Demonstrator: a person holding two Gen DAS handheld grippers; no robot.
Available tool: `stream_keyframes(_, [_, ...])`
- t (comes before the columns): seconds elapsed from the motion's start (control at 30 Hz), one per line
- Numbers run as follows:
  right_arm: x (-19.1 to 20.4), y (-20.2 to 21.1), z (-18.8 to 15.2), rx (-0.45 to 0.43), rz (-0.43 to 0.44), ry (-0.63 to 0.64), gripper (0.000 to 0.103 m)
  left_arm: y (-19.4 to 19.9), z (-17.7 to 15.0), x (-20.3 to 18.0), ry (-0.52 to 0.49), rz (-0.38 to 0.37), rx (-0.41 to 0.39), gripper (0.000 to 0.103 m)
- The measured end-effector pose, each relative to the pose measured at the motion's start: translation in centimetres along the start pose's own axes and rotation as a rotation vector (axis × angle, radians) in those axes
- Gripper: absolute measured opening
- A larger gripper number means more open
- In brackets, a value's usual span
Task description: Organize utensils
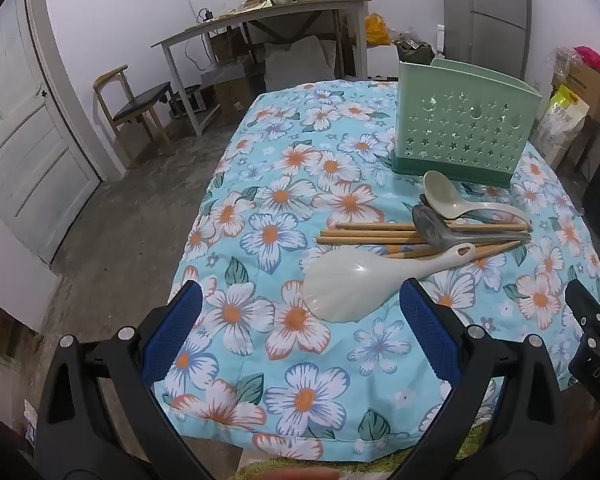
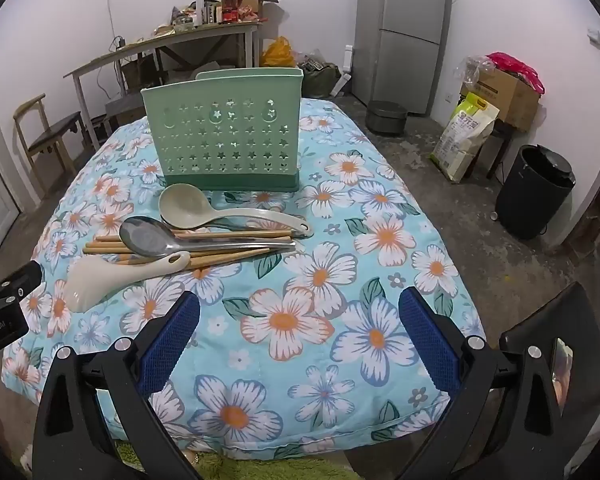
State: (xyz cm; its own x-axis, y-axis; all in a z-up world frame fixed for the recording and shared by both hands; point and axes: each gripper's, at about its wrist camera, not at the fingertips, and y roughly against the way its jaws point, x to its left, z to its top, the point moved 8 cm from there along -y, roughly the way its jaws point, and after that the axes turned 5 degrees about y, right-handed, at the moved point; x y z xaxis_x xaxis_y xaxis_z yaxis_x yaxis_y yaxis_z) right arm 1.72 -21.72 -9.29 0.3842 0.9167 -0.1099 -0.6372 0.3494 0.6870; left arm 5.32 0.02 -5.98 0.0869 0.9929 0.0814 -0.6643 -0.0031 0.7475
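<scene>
Nothing in the green holder point(image 2: 224, 140) yet; first pick still to make.

Left to right across the floral-clothed surface point(image 2: 340, 280), from the right wrist view:

- Left gripper point(image 1: 300, 344): jaws wide, empty, hovering over the near edge. White rice paddle point(image 1: 340, 292) just beyond the blue pads point(image 1: 428, 328), blade at about 12 o'clock from the jaws, handle running off toward 2 o'clock onto the pile.
- Best taken first: topmost and nearest. Close on the narrow neck or handle, not the broad blade, which looks too slick and rounded to seat between the pads.
- Wooden chopsticks point(image 2: 148, 246): bundle lying crosswise under the spoons. Leave until the spoons are lifted clear, or risk scattering them.
- Metal spoon point(image 2: 172, 240): across the chopsticks, bowl at 9 o'clock, handle toward 3 o'clock.
- Pale green ladle point(image 2: 204, 210): just in front of the holder's base, overlapping another utensil beneath it, too hidden to name.
- Holder stands upright at 12 o'clock of the pile, touching nothing visible.
- Right gripper point(image 2: 300, 344): jaws wide, empty, pile at about 11 o'clock from it.

Lift straight up before swinging toward the holder; drop handle-down through the open top.
</scene>
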Motion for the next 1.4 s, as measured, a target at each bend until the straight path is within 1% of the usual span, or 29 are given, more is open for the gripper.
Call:
stream_keyframes(0.5, [0.24,0.17,0.26,0.001,0.013,0.015,0.097,-0.02,-0.02,-0.02,0.0,0.001,0.002,0.095])
stream_keyframes(1.4, [0.41,-0.01,0.39,0.001,0.012,0.013,0.097,-0.04,-0.04,-0.03,0.003,-0.003,0.005,0.095])
